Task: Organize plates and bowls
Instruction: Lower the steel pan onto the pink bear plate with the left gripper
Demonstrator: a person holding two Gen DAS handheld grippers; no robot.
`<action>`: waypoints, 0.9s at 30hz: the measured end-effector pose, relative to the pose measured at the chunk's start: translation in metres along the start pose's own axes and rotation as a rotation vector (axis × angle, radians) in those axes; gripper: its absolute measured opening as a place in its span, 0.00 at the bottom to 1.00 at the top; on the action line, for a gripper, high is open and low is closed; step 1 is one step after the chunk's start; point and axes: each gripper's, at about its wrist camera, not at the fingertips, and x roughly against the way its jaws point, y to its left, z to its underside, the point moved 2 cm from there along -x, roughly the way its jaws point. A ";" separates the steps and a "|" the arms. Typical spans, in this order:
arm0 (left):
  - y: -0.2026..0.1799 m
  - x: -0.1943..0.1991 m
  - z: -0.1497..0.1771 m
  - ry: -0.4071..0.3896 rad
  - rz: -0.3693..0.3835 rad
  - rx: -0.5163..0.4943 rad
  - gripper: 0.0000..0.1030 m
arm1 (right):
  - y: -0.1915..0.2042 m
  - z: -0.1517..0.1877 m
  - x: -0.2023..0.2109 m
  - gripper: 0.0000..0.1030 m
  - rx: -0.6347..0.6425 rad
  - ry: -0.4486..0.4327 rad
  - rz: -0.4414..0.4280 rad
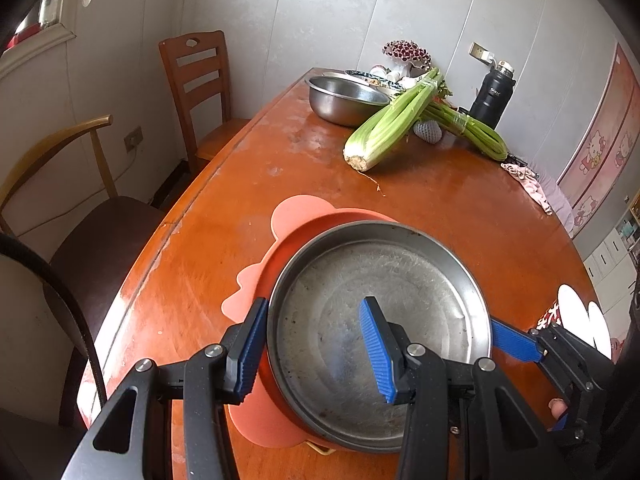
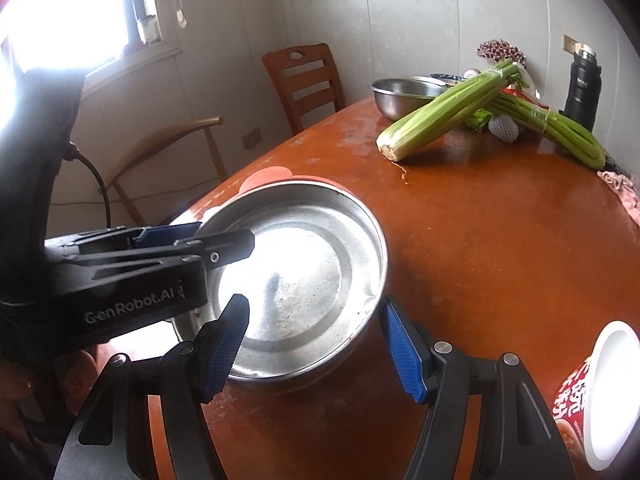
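While the steel plate point(image 1: 380, 332) sits in the orange tray point(image 1: 280, 248), both grippers — left gripper point(image 1: 316, 350), right gripper point(image 2: 316, 352) — straddle its rim with jaws spread, neither clamped.

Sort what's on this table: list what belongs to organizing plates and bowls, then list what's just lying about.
Belongs to the job:
steel pan, straddled by the left gripper and the right gripper
orange plate beneath it
steel bowl at the far end

Lying about:
celery
black flask
instant-noodle cup
pink cloth
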 end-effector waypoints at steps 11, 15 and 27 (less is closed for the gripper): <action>0.003 0.007 -0.003 -0.022 -0.011 -0.003 0.45 | 0.000 0.003 -0.005 0.68 0.013 0.008 0.029; 0.004 0.008 -0.003 -0.023 -0.011 -0.002 0.45 | 0.000 0.003 -0.006 0.68 0.012 0.010 0.027; 0.029 0.014 0.007 -0.015 -0.030 0.052 0.55 | 0.005 0.004 -0.004 0.68 0.036 0.007 -0.001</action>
